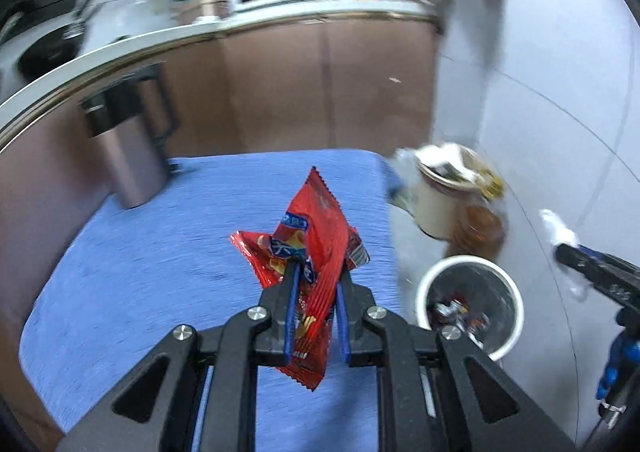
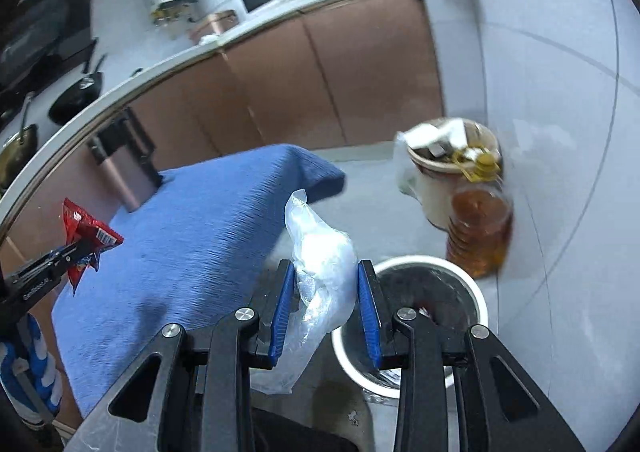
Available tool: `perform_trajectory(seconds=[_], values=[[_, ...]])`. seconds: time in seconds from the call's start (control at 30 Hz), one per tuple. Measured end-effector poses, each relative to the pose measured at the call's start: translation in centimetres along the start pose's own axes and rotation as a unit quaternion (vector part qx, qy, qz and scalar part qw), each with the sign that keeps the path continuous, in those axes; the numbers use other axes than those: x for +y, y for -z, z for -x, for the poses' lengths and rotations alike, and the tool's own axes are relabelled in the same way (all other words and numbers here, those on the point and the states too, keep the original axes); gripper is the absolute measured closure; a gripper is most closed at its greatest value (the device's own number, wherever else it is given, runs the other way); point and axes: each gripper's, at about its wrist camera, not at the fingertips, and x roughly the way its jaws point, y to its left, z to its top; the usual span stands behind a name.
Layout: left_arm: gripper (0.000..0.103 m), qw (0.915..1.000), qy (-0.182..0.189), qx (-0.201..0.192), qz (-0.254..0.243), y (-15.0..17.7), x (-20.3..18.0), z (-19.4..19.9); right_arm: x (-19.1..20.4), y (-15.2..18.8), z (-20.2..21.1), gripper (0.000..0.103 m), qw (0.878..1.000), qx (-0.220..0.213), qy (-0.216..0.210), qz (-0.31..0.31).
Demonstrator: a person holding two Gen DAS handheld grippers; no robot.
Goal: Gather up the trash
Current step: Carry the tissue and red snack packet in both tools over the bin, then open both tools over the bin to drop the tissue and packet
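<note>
My left gripper is shut on a red snack wrapper and holds it above the blue-covered table. It also shows at the left of the right wrist view, with the wrapper. My right gripper is shut on a crumpled clear plastic bag, held at the table's edge beside the white-rimmed trash bin on the floor. In the left wrist view the bin holds some trash and the right gripper's finger is at the far right.
A steel thermos jug stands at the table's far left. On the floor beyond the bin are a full cream bucket of rubbish and an amber oil bottle. A brown cabinet run lies behind. Grey tiled floor to the right.
</note>
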Motion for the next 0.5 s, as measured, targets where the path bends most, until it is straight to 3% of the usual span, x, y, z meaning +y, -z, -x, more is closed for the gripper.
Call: perform_trajectory(seconds=[0.23,0.5], values=[[0.085,0.9937,0.052,0.029,-0.095,-1.4,-8.9,-5.2,-4.1,0.8,-3.1,0.071,0.999,0.023,0.027,-0.035],[0.085,0.9829,0.108,0.069,-0.132,-2.2,-15.6,-10.3,-7.8,1.8,-5.8,0.069,0.996,0.046,0.048,-0.067]])
